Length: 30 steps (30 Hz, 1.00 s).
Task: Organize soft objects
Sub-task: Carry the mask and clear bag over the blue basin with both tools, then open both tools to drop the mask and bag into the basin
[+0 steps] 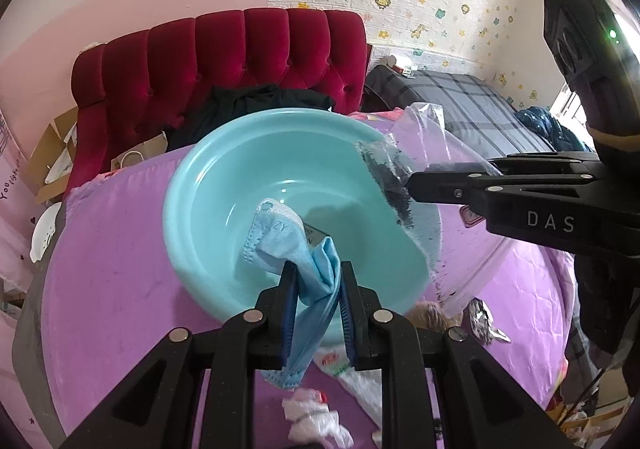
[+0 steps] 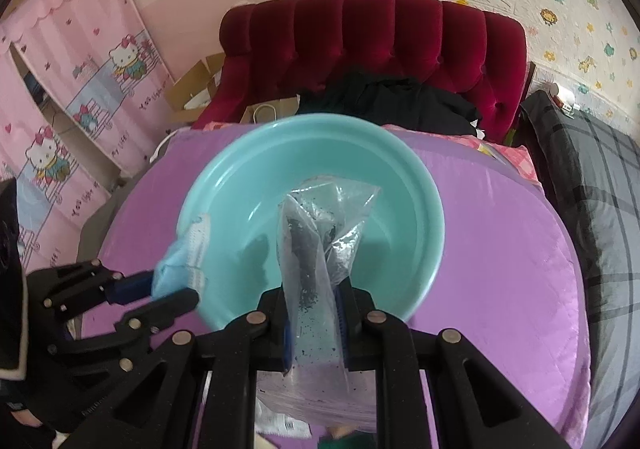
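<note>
Left gripper (image 1: 317, 281) pinches a crumpled pleated blue mask (image 1: 288, 241), right gripper (image 2: 316, 291) a crinkly clear bag (image 2: 320, 233), over the round glossy basin (image 1: 224, 153)

The left hand-held gripper (image 1: 316, 289) tilts down, its two fingers squeezed tight on a blue face mask (image 1: 296, 249). The right hand-held gripper (image 2: 316, 293) tilts down too, pinching a clear plastic bag (image 2: 320, 249).

Purple-covered bed (image 2: 500, 249). On it, a turquoise basin (image 2: 400, 177). Nearer, crumpled white cloth (image 1: 312, 421) and small wrappers (image 1: 486, 323).
</note>
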Each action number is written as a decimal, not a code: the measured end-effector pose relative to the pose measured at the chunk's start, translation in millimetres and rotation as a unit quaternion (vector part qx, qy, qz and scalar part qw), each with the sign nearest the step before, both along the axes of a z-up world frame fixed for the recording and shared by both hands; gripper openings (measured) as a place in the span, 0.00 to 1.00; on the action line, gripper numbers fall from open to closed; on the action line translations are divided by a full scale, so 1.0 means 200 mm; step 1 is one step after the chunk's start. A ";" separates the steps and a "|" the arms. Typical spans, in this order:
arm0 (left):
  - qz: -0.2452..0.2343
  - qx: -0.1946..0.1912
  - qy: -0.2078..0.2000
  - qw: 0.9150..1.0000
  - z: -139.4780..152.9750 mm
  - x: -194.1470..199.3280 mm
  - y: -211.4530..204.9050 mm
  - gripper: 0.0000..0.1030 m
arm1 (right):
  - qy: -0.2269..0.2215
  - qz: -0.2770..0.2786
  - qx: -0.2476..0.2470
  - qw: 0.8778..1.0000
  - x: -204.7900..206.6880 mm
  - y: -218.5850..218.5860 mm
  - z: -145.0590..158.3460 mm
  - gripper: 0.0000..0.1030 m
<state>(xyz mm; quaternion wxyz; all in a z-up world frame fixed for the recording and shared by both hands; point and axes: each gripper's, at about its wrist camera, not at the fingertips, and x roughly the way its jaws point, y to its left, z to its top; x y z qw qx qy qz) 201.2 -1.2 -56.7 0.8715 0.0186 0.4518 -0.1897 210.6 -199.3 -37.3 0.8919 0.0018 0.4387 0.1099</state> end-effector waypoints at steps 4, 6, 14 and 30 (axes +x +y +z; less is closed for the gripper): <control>0.001 0.000 0.001 1.000 -0.03 0.07 -0.01 0.21 | -0.002 -0.004 0.006 1.000 0.09 0.01 -0.02 0.16; 0.001 -0.001 0.002 1.000 -0.04 0.11 -0.01 0.21 | -0.003 -0.005 0.006 1.000 0.13 0.00 -0.03 0.16; 0.002 -0.004 0.006 1.000 -0.11 0.26 -0.04 0.21 | 0.002 -0.013 0.013 1.000 0.30 -0.03 -0.14 0.17; 0.003 0.030 0.024 0.999 -0.31 0.39 -0.12 0.24 | 0.025 -0.010 0.022 0.999 0.47 -0.01 -0.36 0.19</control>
